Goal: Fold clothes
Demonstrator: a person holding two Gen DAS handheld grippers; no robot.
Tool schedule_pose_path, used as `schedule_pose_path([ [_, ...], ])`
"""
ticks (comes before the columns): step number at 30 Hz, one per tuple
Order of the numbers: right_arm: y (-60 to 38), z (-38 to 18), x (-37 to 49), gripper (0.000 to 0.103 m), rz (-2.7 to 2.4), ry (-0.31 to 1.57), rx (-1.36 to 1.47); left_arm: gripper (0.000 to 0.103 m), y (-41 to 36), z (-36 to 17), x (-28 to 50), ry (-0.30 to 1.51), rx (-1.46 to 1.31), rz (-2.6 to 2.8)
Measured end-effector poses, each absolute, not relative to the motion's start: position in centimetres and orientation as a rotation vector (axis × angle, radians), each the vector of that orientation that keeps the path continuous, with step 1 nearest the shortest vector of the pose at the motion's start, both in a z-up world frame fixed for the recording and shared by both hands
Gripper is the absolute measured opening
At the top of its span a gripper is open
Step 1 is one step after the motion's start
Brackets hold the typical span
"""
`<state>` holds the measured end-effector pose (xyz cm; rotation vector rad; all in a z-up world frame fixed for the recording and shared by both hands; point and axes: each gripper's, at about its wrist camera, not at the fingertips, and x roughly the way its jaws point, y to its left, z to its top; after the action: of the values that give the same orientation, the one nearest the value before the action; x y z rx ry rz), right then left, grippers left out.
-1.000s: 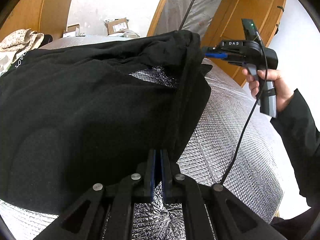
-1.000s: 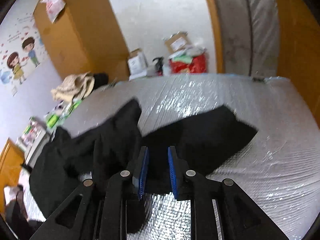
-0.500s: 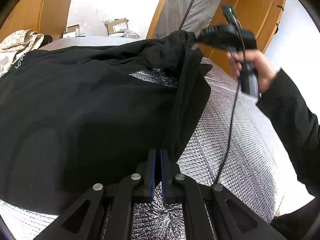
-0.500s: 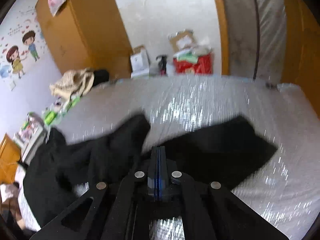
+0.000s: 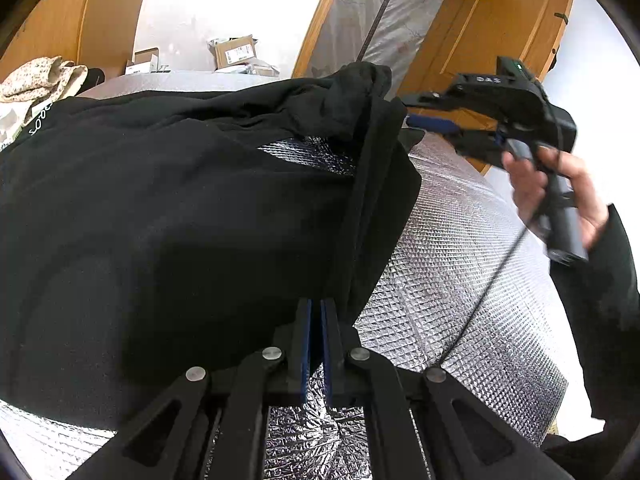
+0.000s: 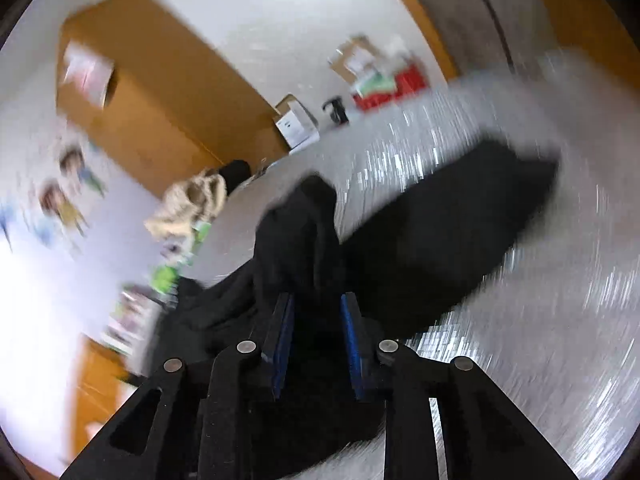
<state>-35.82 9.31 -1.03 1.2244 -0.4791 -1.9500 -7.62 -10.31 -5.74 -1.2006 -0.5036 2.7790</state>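
A black garment lies spread over the silver quilted surface. My left gripper is shut on its near edge, and a taut fold runs from there up to a raised bunch. My right gripper, held by a person's hand, sits just right of that bunch. In the blurred right wrist view my right gripper has its jaws opening. The black garment lies loosely between the pads and they do not press on it.
A beige cloth pile sits at the far left edge of the surface. Cardboard boxes stand behind it, and a wooden door is at the back right. Bare silver surface stretches to the right of the garment.
The right gripper went from open to shut at the garment's raised bunch, then opened again while rolling and dropping a little. The left gripper and its hold have not moved.
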Motion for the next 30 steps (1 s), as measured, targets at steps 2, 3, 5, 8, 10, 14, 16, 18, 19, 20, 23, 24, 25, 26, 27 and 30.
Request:
schedule_pose_path([
  [2,9.3,-1.3,-35.4,0.029,-1.892,-0.553,1.248,0.004,-10.3,-5.7,-7.6,-0.502,-1.201,2.780],
  [3,9.3,-1.3,-35.3,0.029,-1.864,-0.584,1.255,0.004,-10.3,-5.7,-7.6,-0.502,-1.200,2.780],
  [5,8.2,-1.1,-35.4,0.032,-1.849,-0.572,1.262,0.004,-10.3,-5.7,-7.5,-0.502,-1.200,2.781],
  [8,7.2,-1.9,-36.2,0.032,-1.865,-0.576,1.326,0.004,-10.3,-5.7,-7.5,-0.504,-1.198,2.781],
  [10,7.3,-2.6,-36.8,0.019,-1.886,-0.588,1.351,0.004,-10.3,-5.7,-7.5,-0.507,-1.198,2.780],
  [14,8.4,-1.7,-36.0,0.008,-1.952,-0.565,1.285,0.004,-10.3,-5.7,-7.5,-0.513,-1.196,2.776],
  [16,9.4,-0.2,-34.8,0.007,-1.999,-0.542,1.221,0.004,-10.3,-5.7,-7.5,-0.514,-1.196,2.774],
  [18,10.9,1.9,-32.8,0.007,-2.055,-0.513,1.145,0.004,-10.3,-5.7,-7.5,-0.514,-1.195,2.772],
  [19,11.8,2.8,-31.7,0.007,-2.085,-0.502,1.110,0.004,-10.4,-5.7,-7.5,-0.517,-1.193,2.768],
  [20,12.8,3.8,-30.4,0.007,-2.112,-0.497,1.076,0.004,-10.4,-5.7,-7.5,-0.519,-1.193,2.766],
  [23,15.2,6.0,-26.1,0.007,-2.198,-0.475,0.983,0.004,-10.5,-5.7,-7.5,-0.528,-1.191,2.759],
  [24,15.8,6.3,-24.9,0.007,-2.228,-0.463,0.965,0.004,-10.5,-5.7,-7.6,-0.531,-1.190,2.757],
  [25,16.3,5.9,-24.1,0.007,-2.245,-0.453,0.981,0.004,-10.6,-5.7,-7.6,-0.533,-1.190,2.756],
  [26,16.7,5.3,-23.3,0.007,-2.257,-0.444,1.010,0.004,-10.7,-5.7,-7.6,-0.535,-1.190,2.755],
  [27,17.2,4.3,-22.9,0.007,-2.248,-0.437,1.070,0.004,-10.7,-5.7,-7.6,-0.537,-1.189,2.754],
  [30,18.1,1.5,-22.1,0.008,-2.184,-0.378,1.225,0.004,-10.9,-5.7,-7.6,-0.556,-1.186,2.744],
])
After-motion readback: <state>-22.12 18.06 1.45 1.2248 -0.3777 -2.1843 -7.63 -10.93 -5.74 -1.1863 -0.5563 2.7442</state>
